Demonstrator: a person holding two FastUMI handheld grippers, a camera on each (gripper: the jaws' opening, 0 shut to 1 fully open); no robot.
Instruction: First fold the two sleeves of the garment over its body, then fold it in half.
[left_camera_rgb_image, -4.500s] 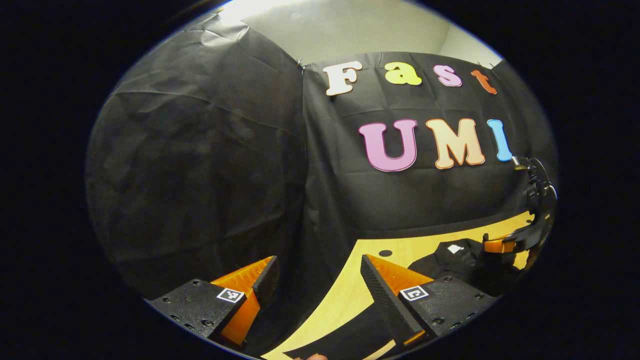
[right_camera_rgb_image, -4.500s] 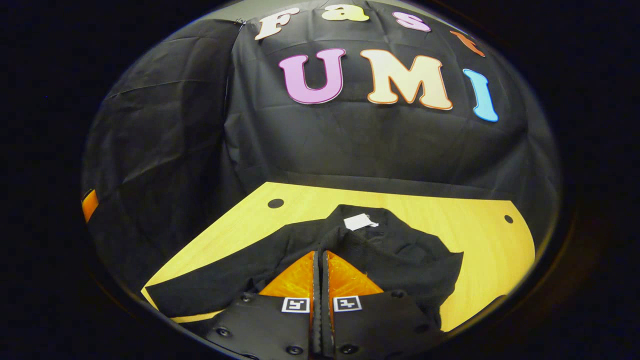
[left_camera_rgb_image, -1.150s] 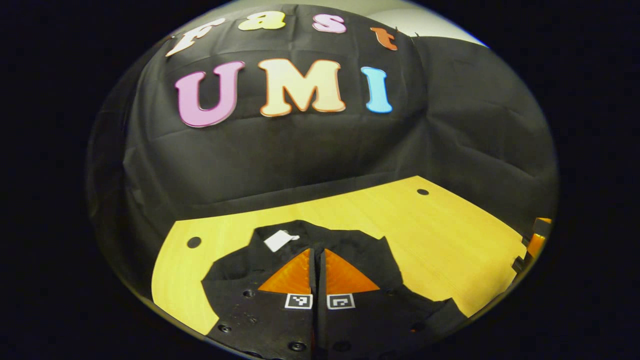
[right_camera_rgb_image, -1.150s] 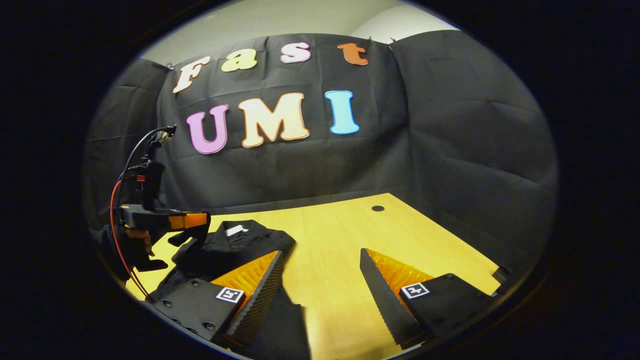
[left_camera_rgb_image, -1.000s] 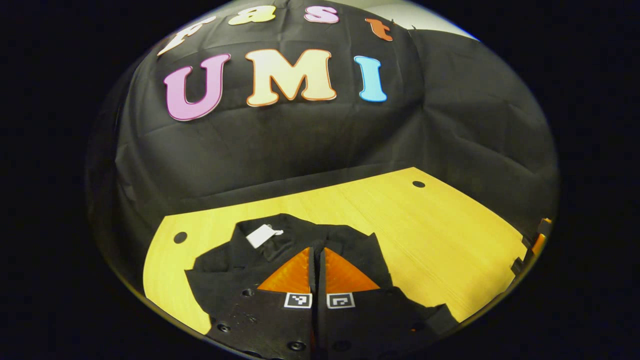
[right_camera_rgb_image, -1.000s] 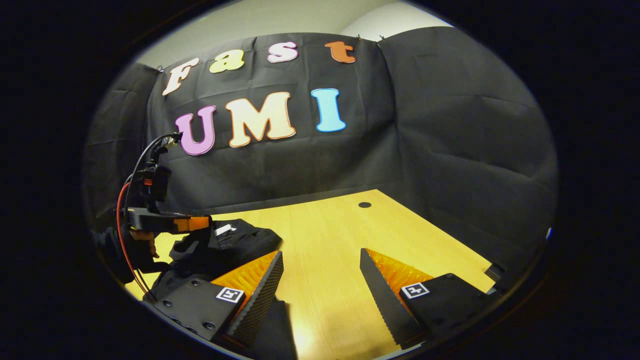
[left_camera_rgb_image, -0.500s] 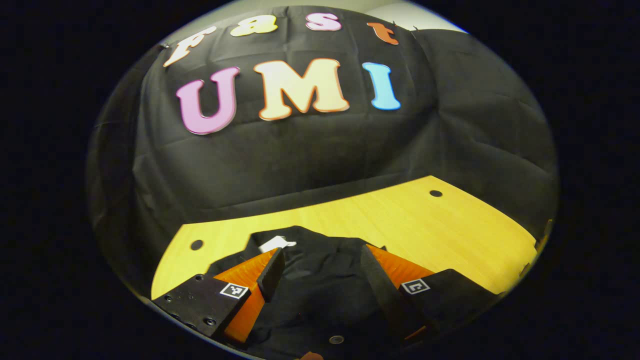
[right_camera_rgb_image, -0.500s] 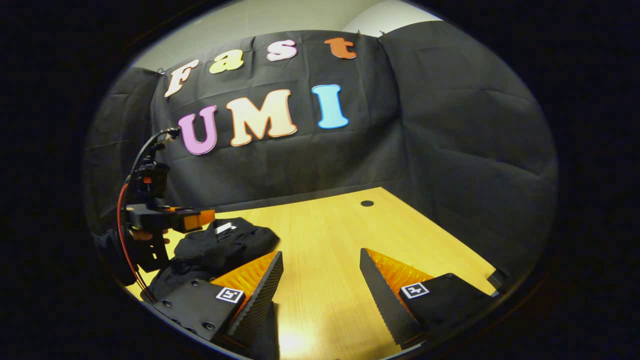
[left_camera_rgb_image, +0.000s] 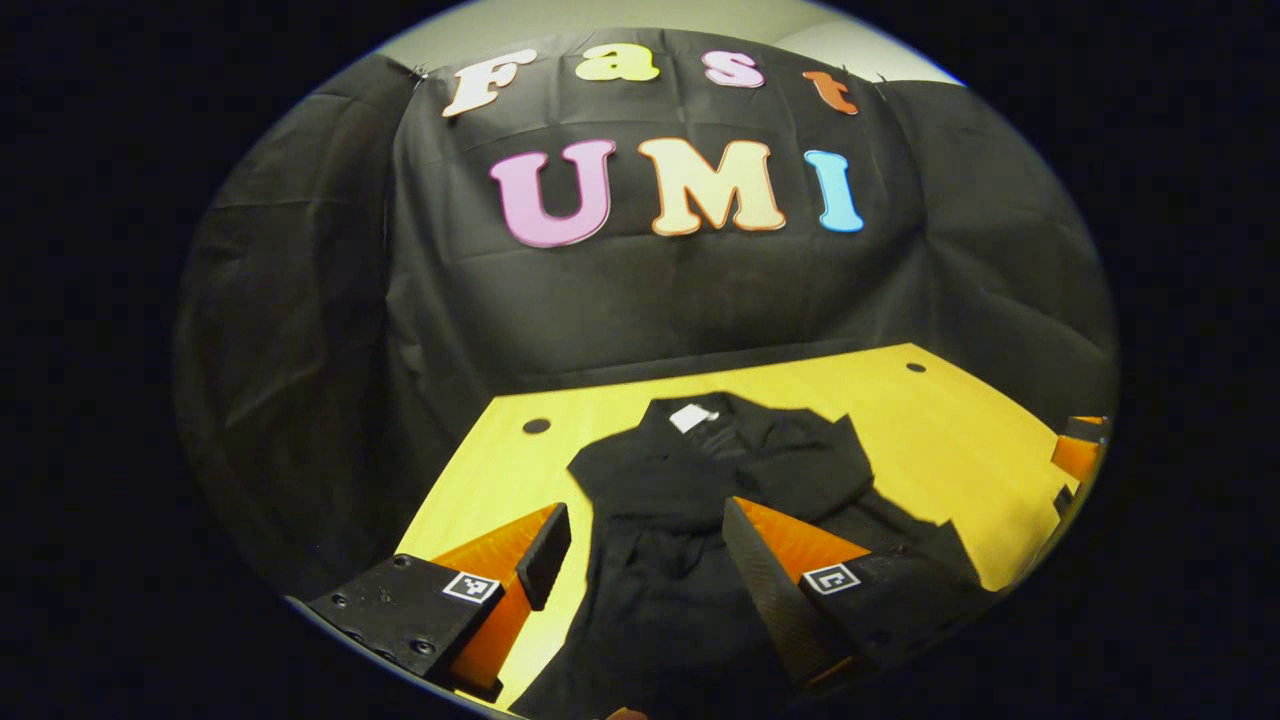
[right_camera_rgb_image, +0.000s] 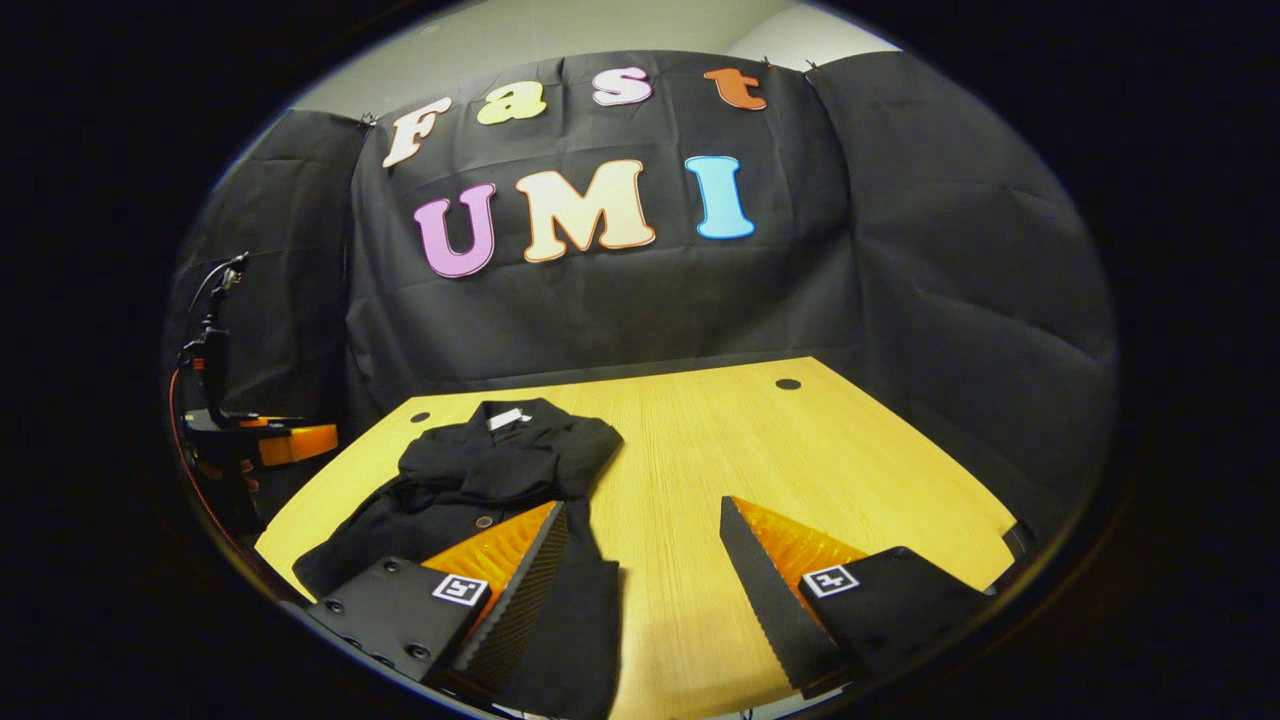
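Black cloth garment (left_camera_rgb_image: 700, 480) on yellow wooden table (right_camera_rgb_image: 760, 450), hem cut off; both hand-held grippers (left_camera_rgb_image: 640, 560) (right_camera_rgb_image: 640, 560) spread apart, holding nothing.

The garment (left_camera_rgb_image: 700, 480) is matt black cloth, soft and creased, with a small white paper-like tag (left_camera_rgb_image: 692, 417) at its collar. Beneath the garment, the table (right_camera_rgb_image: 760, 450) is pale wood — smooth, fine-grained, with a faint sheen. Beside the garment, the right gripper (right_camera_rgb_image: 640, 560) has ridged, saw-toothed finger (right_camera_rgb_image: 525, 580) faces — matt.
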